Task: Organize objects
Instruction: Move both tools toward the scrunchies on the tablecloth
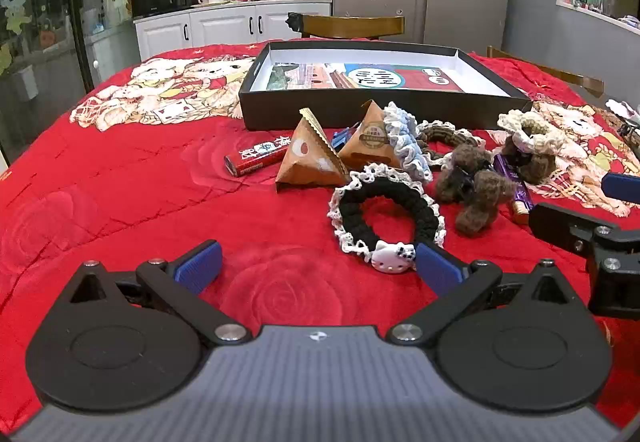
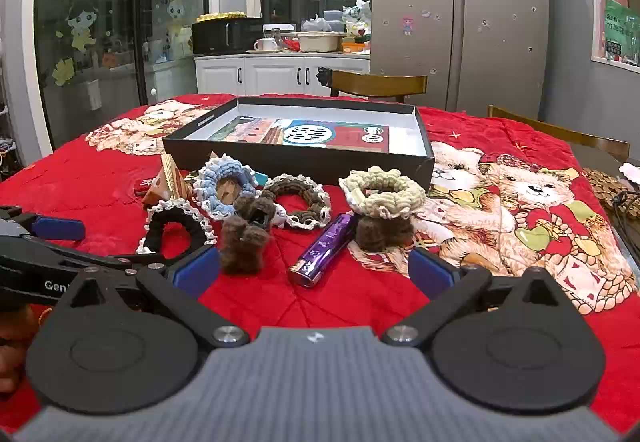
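Four crocheted scrunchies — black with white trim point(image 1: 386, 216), pale blue point(image 2: 224, 186), brown point(image 2: 298, 202), cream point(image 2: 382, 188). Two tan paper pyramids point(image 1: 310, 158). Two fuzzy brown clips point(image 1: 474, 186). One purple tube point(image 2: 324, 250), one red tube point(image 1: 256, 156). All on red-quilted desk point(image 1: 140, 202), before open black cardboard box point(image 1: 380, 82). Left gripper point(image 1: 318, 268), right gripper point(image 2: 314, 270): both spread, holding nothing.

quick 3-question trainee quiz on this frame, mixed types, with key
1. True or false: the black box already holds a scrunchie.
2. Which lies nearest the right gripper: A) purple tube B) red tube C) blue scrunchie?
3. What charm sits on the black scrunchie just ahead of the left gripper?

Key: 1 false, only printed card inside. 2 A. 3 a white cat-face charm.
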Tool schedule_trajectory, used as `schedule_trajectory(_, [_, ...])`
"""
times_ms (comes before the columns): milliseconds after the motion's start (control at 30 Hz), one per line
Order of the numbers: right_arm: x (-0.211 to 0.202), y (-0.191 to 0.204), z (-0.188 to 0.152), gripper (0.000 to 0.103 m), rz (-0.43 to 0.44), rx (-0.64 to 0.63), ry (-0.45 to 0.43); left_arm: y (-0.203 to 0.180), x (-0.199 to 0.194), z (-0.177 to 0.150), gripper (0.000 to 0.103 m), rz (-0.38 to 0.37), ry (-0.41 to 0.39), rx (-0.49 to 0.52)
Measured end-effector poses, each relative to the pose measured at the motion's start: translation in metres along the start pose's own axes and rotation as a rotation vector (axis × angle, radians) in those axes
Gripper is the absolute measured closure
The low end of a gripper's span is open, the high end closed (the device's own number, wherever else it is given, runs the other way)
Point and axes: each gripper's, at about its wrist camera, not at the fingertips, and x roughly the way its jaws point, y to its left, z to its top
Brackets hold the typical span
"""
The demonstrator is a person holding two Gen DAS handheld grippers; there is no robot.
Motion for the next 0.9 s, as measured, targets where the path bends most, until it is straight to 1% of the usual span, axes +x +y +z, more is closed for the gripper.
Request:
schedule_trajectory(100, [0.000, 0.000, 0.000, 0.000, 0.006, 0.005, 0.002, 0.006, -0.001, 0.002, 0.000, -0.019, 0.016, -0.034])
schedule_trajectory(233, [0.001, -0.002, 0.000, 0.000, 0.026, 0.019, 0.012, 0.010, -0.003, 0.002, 0.000, -0.032, 0.014, -0.055])
schedule_trajectory(567, [-0.001, -0.001, 0.000, 0.000, 0.053, 0.017, -0.001, 0.000, -0.011, 0.000, 0.000, -0.019, -0.044, -0.003])
schedule_trajectory(733, [0.000, -0.003, 0.001, 0.000, 0.058, 0.037, 0.008, 0.001, -0.007, 0.001, 0.000, 0.000, -0.023, -0.006])
schedule_trajectory(900, [0.001, -0.005, 0.000, 0.000, 0.072, 0.056, 0.014, 0.001, -0.006, 0.000, 0.000, -0.007, -0.020, -0.004])
